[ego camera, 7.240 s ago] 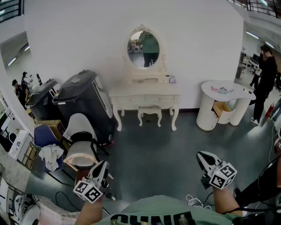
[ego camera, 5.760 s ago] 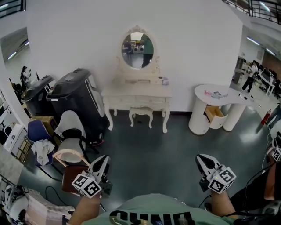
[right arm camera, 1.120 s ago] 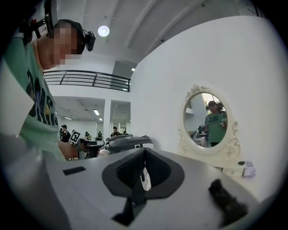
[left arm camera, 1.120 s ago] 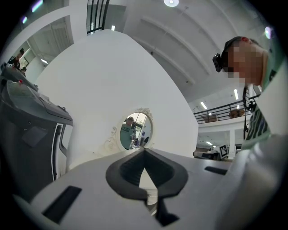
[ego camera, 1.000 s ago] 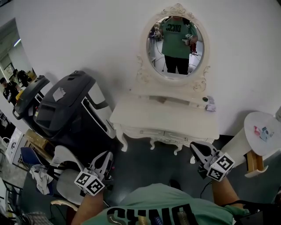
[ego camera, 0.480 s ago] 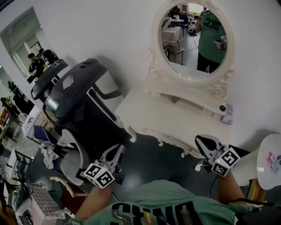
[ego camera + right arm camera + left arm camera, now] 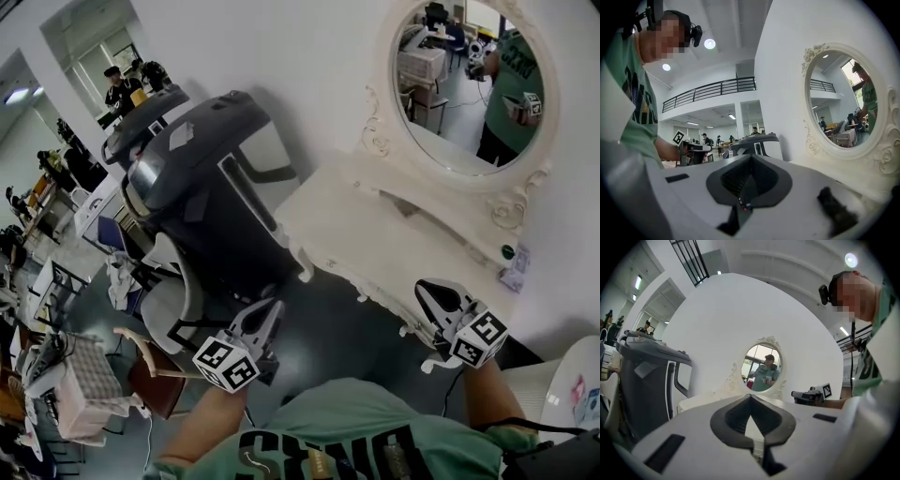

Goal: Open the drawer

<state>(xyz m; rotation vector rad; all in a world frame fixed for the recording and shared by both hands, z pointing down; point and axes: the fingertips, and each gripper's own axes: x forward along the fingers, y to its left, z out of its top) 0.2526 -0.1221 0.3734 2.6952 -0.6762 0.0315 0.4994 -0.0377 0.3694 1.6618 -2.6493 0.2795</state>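
Fingers (image 7: 255,326) pressed together on left gripper (image 7: 273,307), right gripper (image 7: 424,288); level, near dressing table (image 7: 347,220).

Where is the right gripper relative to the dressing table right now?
Head view, lower right: the right gripper sits just before the front edge of the white dressing table, below the oval mirror, jaws shut and empty.

The white desk (image 7: 375,220) with its mirror (image 7: 459,84) is now much nearer and appears slanted in the head view. The right claw (image 7: 431,295) now reaches its front edge, and the left claw (image 7: 267,317) is near it.
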